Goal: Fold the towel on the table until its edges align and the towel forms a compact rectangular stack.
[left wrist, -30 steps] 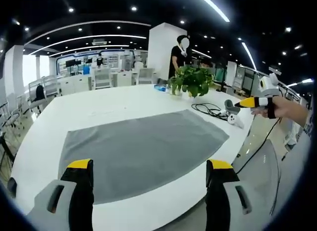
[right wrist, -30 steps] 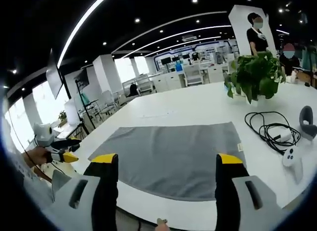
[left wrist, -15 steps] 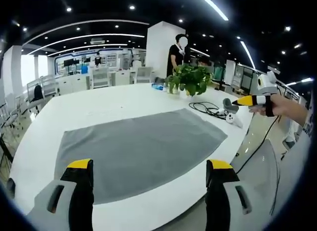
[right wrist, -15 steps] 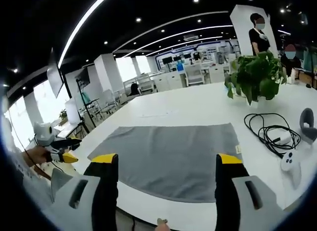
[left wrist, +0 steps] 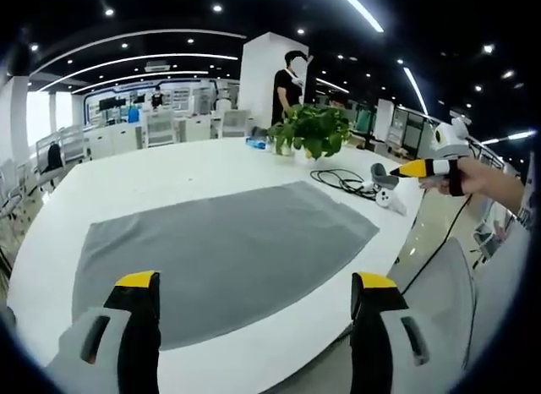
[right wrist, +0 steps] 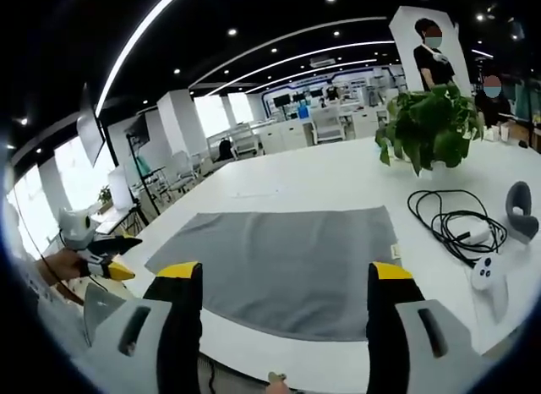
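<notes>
Illumination is overhead: recessed spot lamps and long curved ceiling light strips (right wrist: 279,47) against a dark ceiling. A bright window area (right wrist: 63,178) at the left of the right gripper view is overexposed. The white desk (left wrist: 203,166) reflects this light evenly, with mild glare and only faint shadows. The grey towel (left wrist: 220,259) appears matte, with no hot spots. Both views show strong fisheye distortion: straight lines bow toward the edges. Central detail is sharp; distant furniture and peripheral areas are soft and slightly blurred.
</notes>
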`<act>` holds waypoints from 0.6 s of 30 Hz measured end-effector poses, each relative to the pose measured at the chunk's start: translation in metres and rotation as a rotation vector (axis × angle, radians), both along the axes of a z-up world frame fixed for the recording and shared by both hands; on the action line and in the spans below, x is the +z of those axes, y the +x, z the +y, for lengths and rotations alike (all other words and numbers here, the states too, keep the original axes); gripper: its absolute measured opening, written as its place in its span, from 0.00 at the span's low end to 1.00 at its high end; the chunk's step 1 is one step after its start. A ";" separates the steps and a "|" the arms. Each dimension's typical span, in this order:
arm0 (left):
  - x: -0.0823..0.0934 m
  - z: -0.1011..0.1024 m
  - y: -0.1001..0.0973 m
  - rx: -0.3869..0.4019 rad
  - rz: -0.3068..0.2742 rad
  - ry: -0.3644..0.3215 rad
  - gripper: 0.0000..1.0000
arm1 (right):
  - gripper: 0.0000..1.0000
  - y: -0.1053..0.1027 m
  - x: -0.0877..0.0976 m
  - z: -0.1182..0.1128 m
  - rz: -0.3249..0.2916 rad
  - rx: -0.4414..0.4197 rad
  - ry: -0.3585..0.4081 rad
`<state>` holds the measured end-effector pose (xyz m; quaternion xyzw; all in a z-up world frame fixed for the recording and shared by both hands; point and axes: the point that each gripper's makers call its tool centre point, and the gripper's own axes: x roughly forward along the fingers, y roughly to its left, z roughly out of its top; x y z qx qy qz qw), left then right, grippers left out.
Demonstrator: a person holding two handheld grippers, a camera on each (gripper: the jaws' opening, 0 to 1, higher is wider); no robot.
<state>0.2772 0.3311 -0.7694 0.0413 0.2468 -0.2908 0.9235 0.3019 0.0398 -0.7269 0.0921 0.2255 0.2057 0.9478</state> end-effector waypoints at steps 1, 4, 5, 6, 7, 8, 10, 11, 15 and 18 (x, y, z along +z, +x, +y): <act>0.000 -0.004 0.001 -0.009 0.000 0.000 0.96 | 0.81 0.000 0.000 -0.002 0.000 -0.002 0.000; 0.000 -0.017 0.003 -0.033 0.001 -0.004 0.96 | 0.81 0.003 -0.001 -0.011 0.001 -0.008 -0.001; 0.001 -0.021 0.005 -0.039 -0.001 -0.007 0.96 | 0.80 0.004 -0.001 -0.013 0.001 -0.010 -0.002; 0.001 -0.025 0.005 -0.046 0.000 -0.011 0.95 | 0.80 0.004 -0.001 -0.016 0.001 -0.011 -0.004; 0.001 -0.032 0.007 -0.057 0.003 -0.016 0.94 | 0.80 0.005 -0.001 -0.019 0.001 -0.013 -0.007; 0.002 -0.036 0.008 -0.063 0.001 -0.018 0.94 | 0.80 0.006 -0.001 -0.022 0.000 -0.014 -0.008; 0.002 -0.047 0.011 -0.084 -0.003 -0.019 0.94 | 0.80 0.009 -0.001 -0.027 -0.001 -0.017 -0.008; 0.003 -0.054 0.013 -0.096 -0.006 -0.019 0.94 | 0.80 0.011 -0.001 -0.030 -0.003 -0.018 -0.008; 0.002 -0.073 0.016 -0.134 -0.014 -0.007 0.93 | 0.80 0.016 -0.001 -0.037 -0.003 -0.009 -0.015; -0.006 -0.086 0.018 -0.186 -0.020 0.058 0.93 | 0.80 0.020 -0.002 -0.042 -0.006 -0.006 -0.017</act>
